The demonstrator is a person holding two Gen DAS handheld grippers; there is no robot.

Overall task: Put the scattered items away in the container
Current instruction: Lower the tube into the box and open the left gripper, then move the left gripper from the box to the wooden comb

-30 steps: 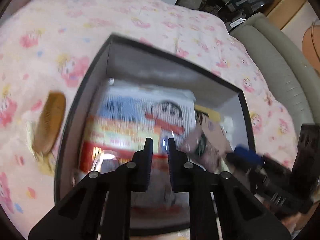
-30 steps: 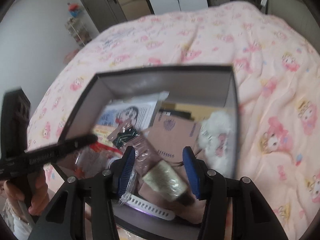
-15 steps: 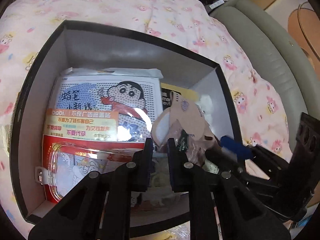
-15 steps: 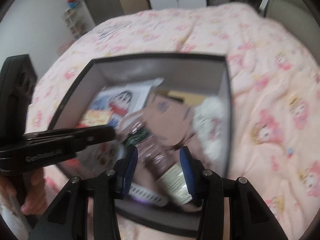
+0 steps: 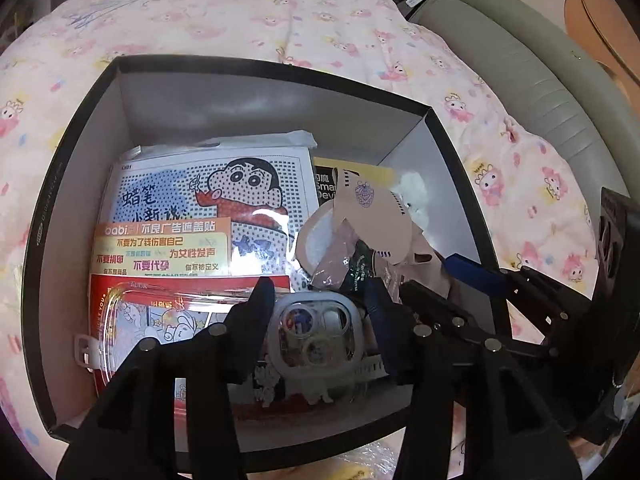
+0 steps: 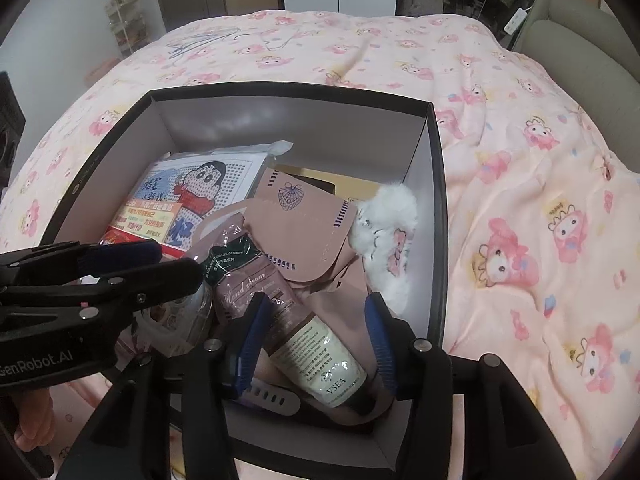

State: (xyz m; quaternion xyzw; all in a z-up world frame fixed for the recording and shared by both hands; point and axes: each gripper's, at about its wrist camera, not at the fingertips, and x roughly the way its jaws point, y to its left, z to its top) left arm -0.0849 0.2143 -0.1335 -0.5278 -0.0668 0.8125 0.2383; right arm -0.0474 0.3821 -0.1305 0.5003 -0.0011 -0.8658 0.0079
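A black box with white inner walls sits on the bed, and both grippers point down into it. My left gripper hangs over its near side. Its jaws are opening, and a clear phone case lies between the fingers with no pad pressing on it. In the right wrist view the box holds a hand cream tube lying between the blue pads of my right gripper. Those jaws are opening too, with a gap on each side of the tube. The left gripper reaches in from the left.
The box also holds a cartoon sheet packet, a pink pouch, a white fluffy item and a white strap. A pink printed quilt surrounds the box. A grey padded edge runs along the right.
The left jaws went from shut to parted, and the clear case now lies between them. The left view slid across the box, losing the comb on the quilt. The right gripper hardly moved.
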